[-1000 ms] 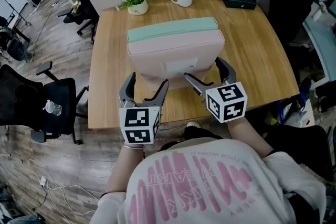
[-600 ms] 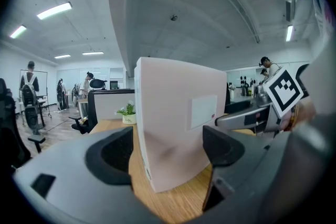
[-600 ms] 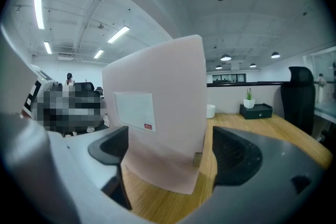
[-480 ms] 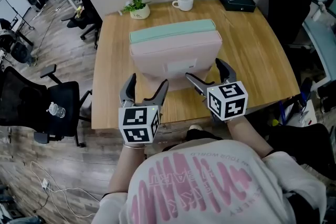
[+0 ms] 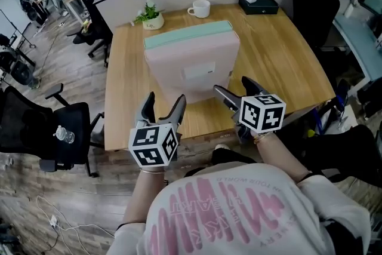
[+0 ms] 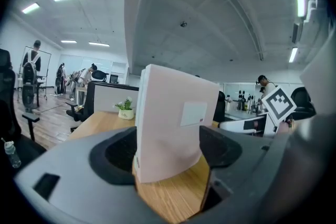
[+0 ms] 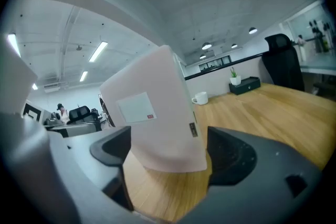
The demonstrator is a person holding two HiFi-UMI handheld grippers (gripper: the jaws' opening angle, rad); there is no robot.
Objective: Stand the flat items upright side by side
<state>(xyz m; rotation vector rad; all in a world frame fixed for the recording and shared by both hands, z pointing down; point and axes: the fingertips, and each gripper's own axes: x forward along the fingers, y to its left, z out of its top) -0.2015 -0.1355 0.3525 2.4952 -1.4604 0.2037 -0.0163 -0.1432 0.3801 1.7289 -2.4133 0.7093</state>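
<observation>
Head view: pink folder [image 5: 191, 65] stood upright near the centre of the wooden desk [image 5: 286, 68], green folder [image 5: 188, 34] upright directly behind it, faces together, both in the upper middle of the frame. White label [image 5: 199, 72] on the pink folder's near face. Left gripper [image 5: 165, 100] sat lower left of centre over the desk's near edge, jaws wide apart, tips near the pink folder's lower left corner. Its jaws had just been closing a little, with nothing clamped between them. Right gripper [image 5: 231, 84] sat lower right of centre, jaws also well apart, tips near the folder's lower right corner, holding nothing. Left gripper view: pink folder showed through the gap between the pads, standing on the desk ahead of them, bare wood in front of its base, no pad pressing on it. Right gripper view: same picture, folder framed between both pads, wood visible below it, folder slanted in that frame. Far edge of the desk: potted plant [image 5: 151, 16] upper left, white mug [image 5: 199, 8] top centre, black box [image 5: 258, 4] upper right. Black office chair [image 5: 48, 122] at the left edge, a bottle [image 5: 64, 135] lying on its seat
</observation>
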